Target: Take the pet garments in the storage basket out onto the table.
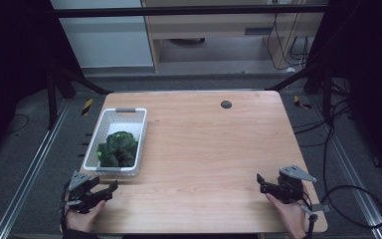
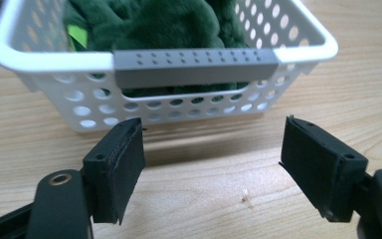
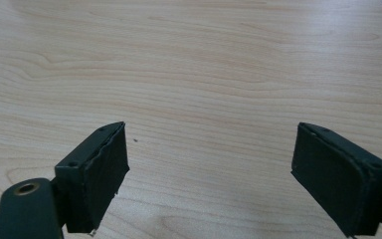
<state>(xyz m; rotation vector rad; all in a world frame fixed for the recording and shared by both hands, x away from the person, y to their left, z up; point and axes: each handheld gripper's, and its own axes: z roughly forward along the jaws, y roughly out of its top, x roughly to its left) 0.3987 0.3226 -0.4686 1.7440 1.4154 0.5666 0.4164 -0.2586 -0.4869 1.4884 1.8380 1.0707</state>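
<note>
- Basket (image 2: 298, 47) handling starts at your left gripper (image 2: 211, 164): at the bottom of the left gripper view its jaws stand wide apart with nothing between them, bare table (image 2: 189, 199) under them.
- Just beyond the jaws, across the upper half of that view, you face the basket's near wall; in the high view the basket (image 1: 95, 144) sits left of centre, close to the table's left edge.
- Take hold at the grey handle bar (image 2: 196, 67) on the near rim; I judge it the stiffest part, while the perforated plastic walls may flex and feel slick.
- Expect a light load: the dark green plush bundle (image 2: 164, 22) inside looks soft and will squash, not break.
- Your right gripper (image 1: 264, 184), lower right of the high view, also has its jaws spread and empty, well apart from the basket.
</note>
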